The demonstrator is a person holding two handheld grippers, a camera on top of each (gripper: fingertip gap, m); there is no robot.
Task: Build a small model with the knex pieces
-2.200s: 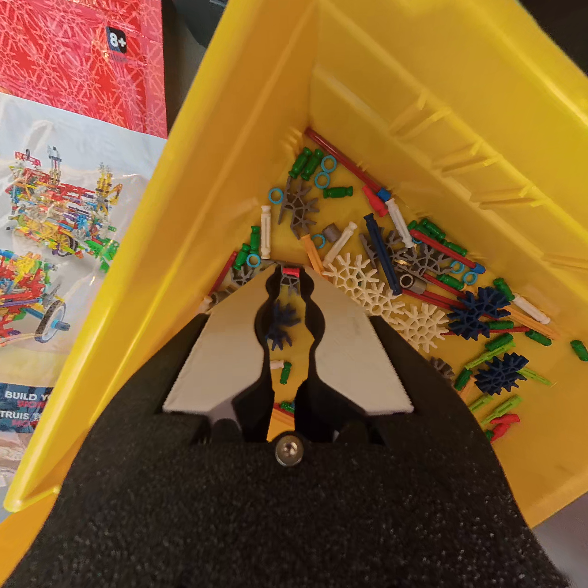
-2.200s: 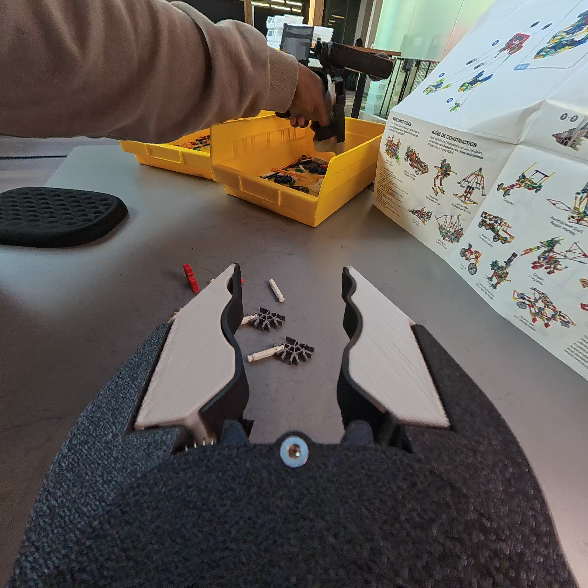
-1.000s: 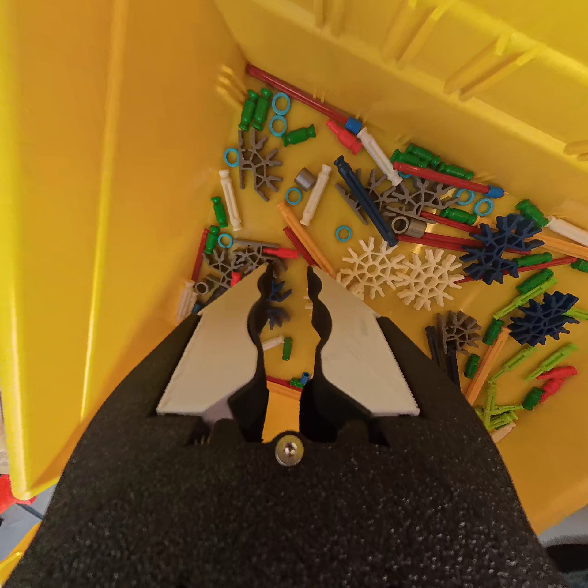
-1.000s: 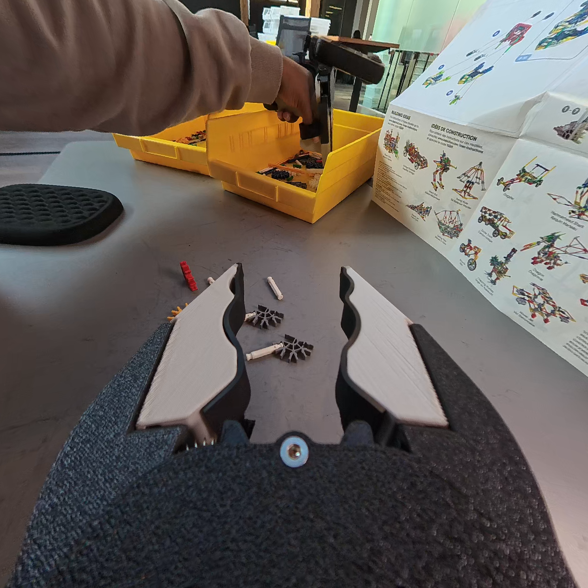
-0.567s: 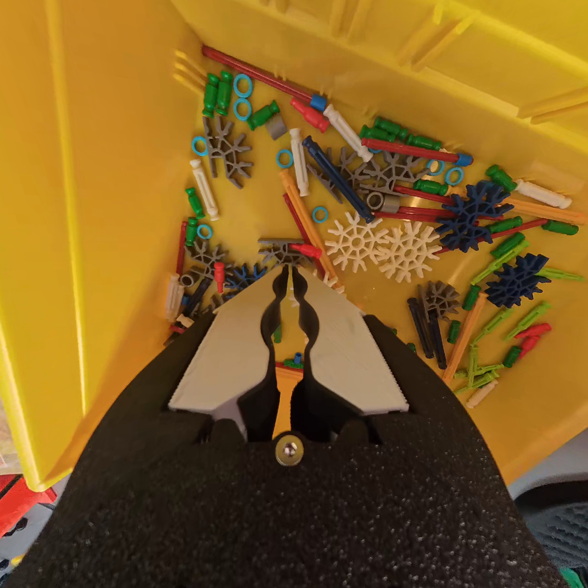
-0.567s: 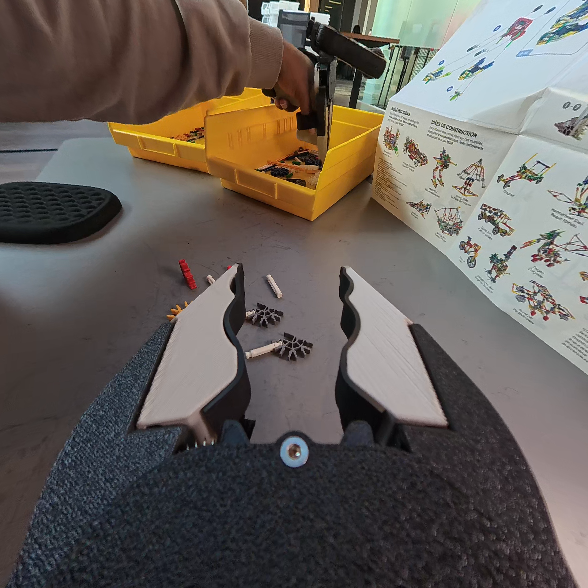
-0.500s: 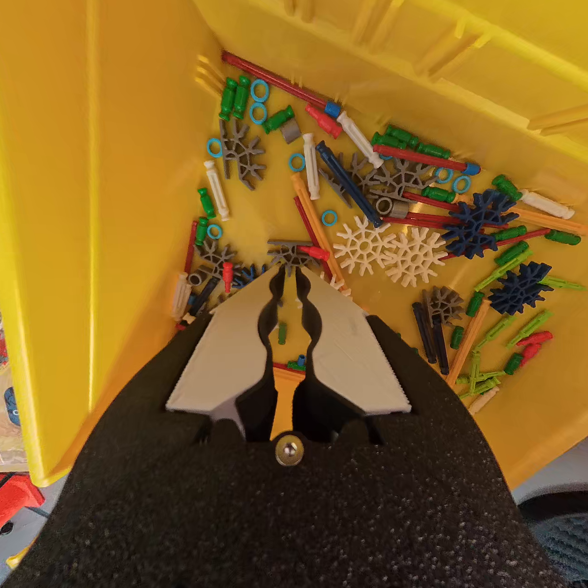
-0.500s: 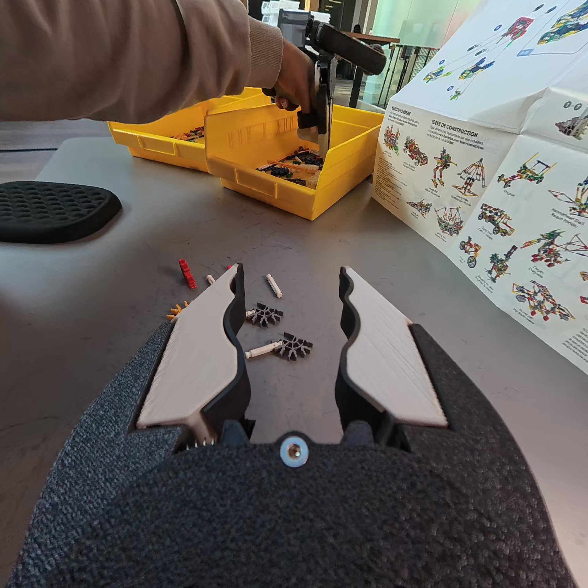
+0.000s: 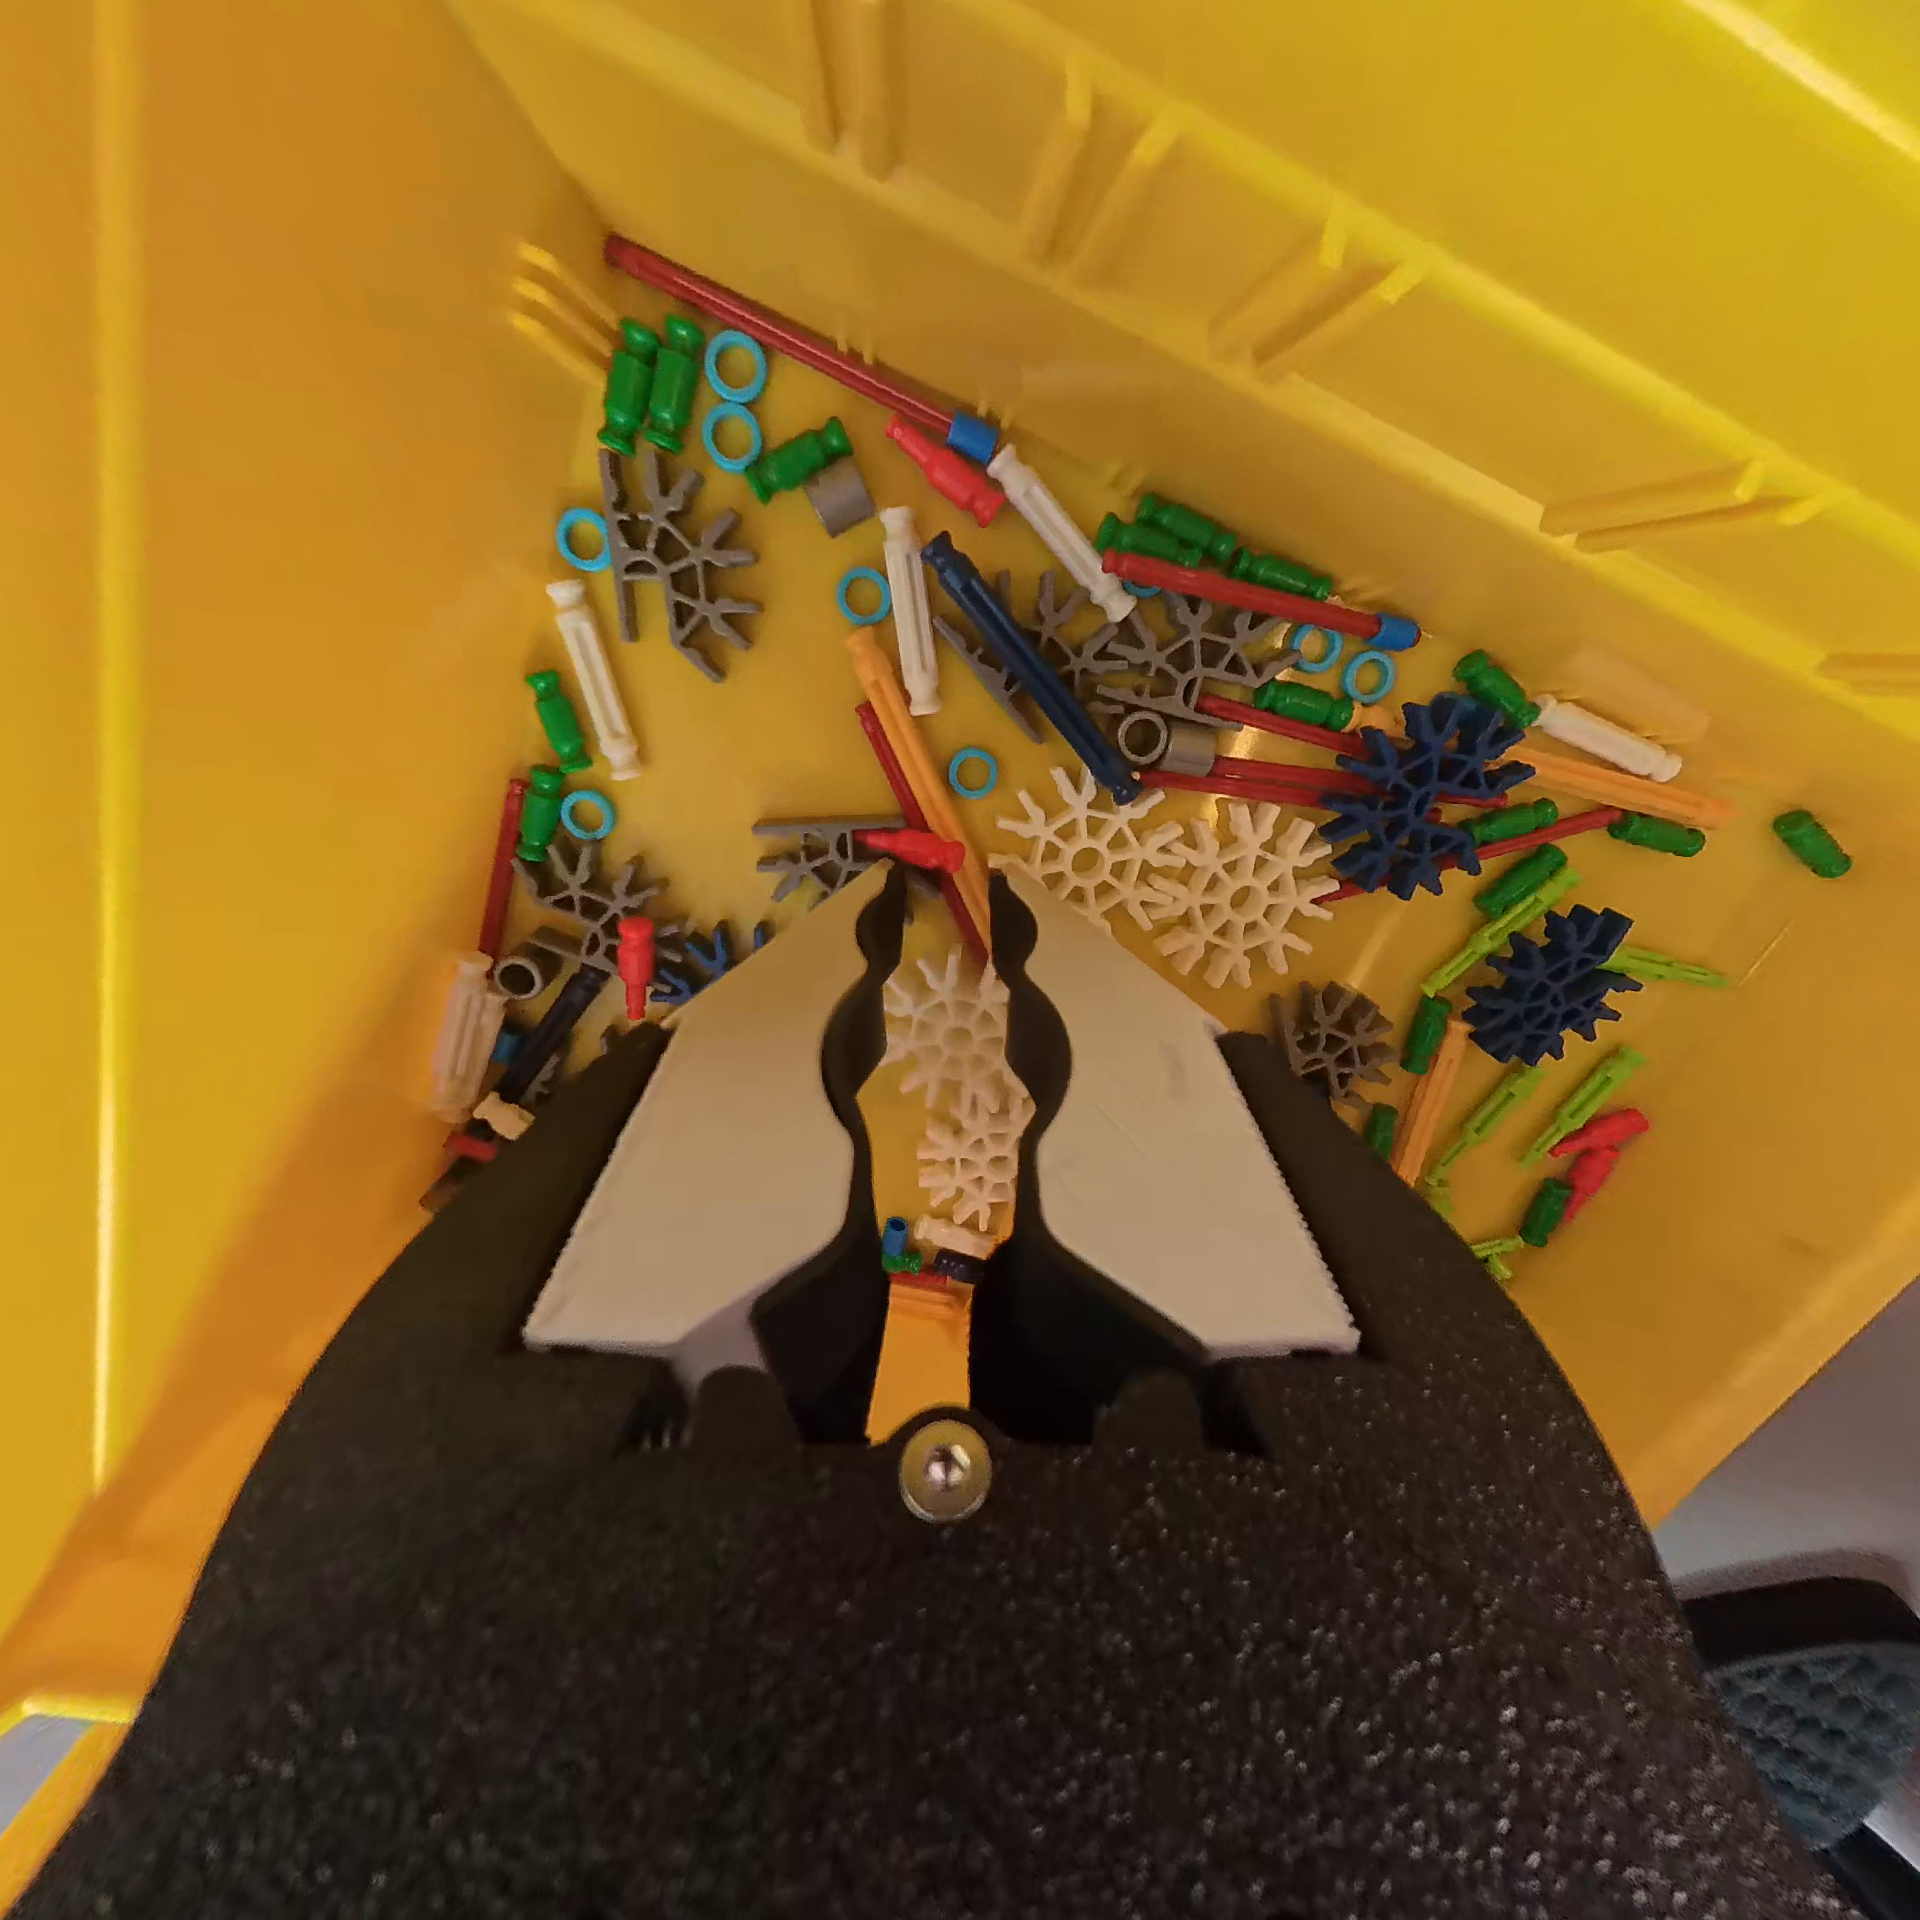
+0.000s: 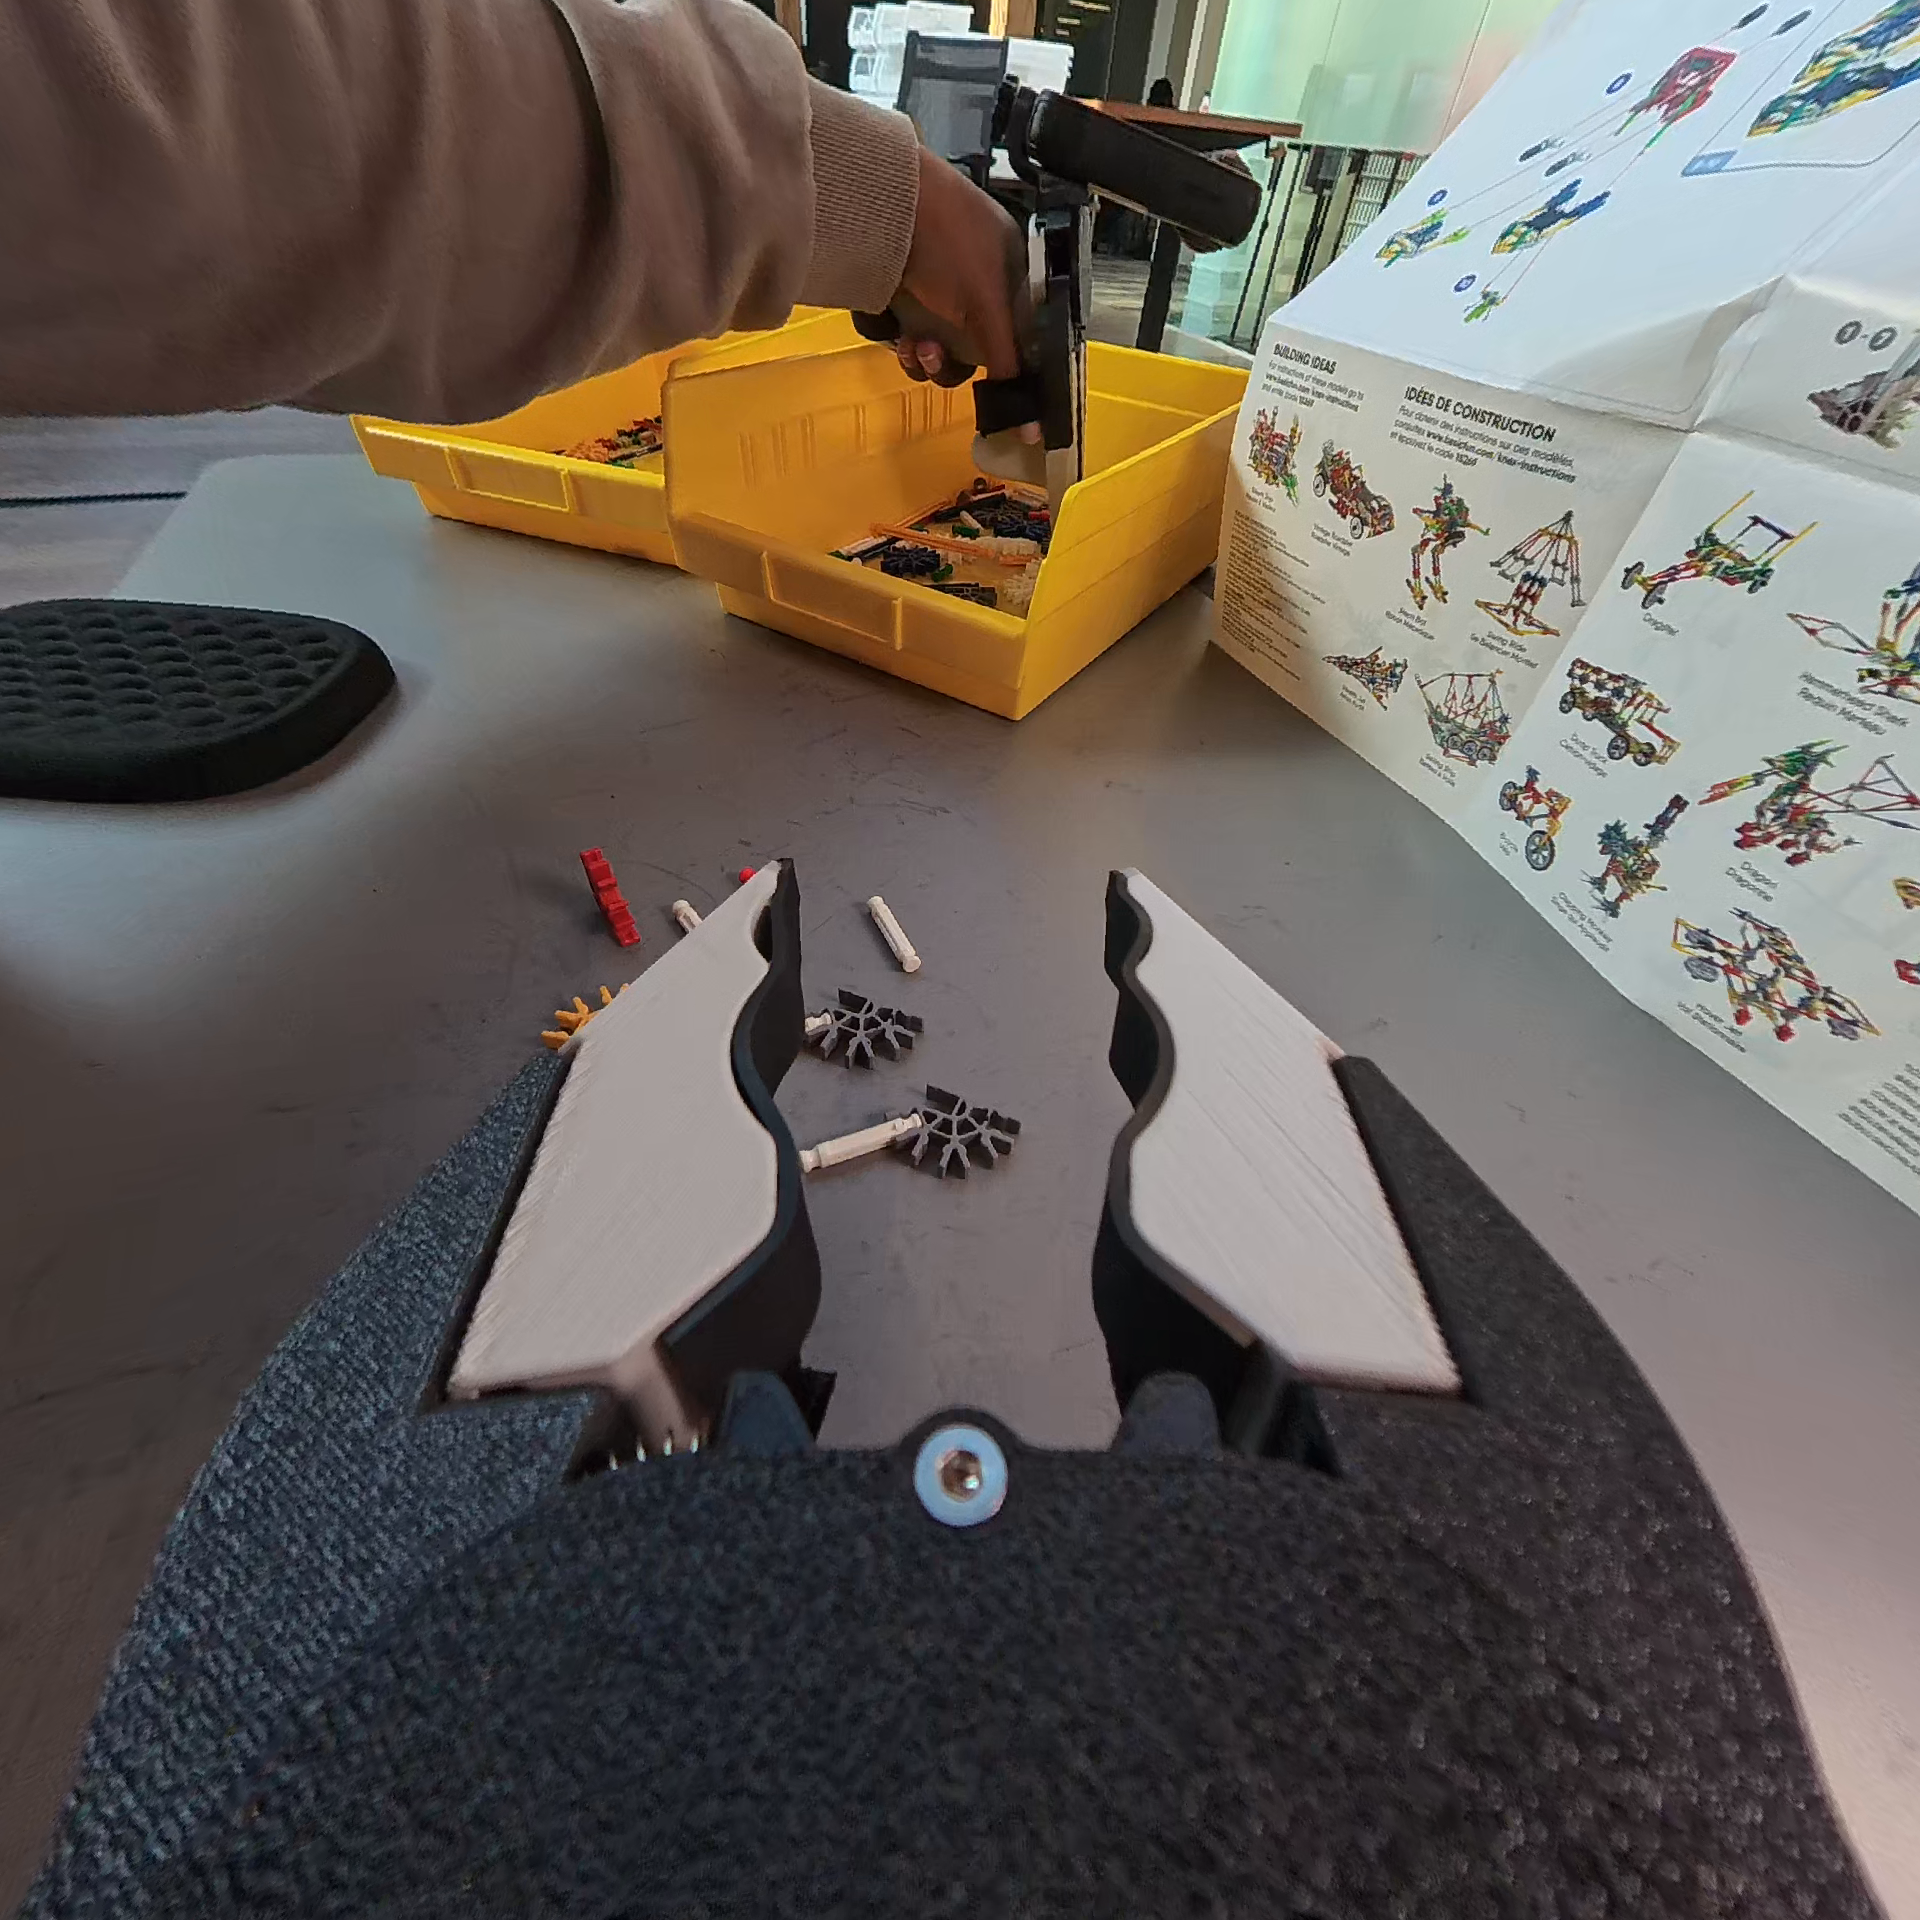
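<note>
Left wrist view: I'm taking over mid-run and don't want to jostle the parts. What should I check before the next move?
1. Left gripper inside the yellow plastic bin: ok.
2. Left jaws at a narrow gap, nothing visibly clamped: ok.
3. Thin red rod crosses at the left fingertips; contact: cannot tell.
4. White snowflake connector shows through the gap; clearance above it: cannot tell.
5. Right gripper wide open and empty above the grey table: ok.
6. Grey snowflake connector with white rod lies between the right fingers, untouched: ok.
</note>
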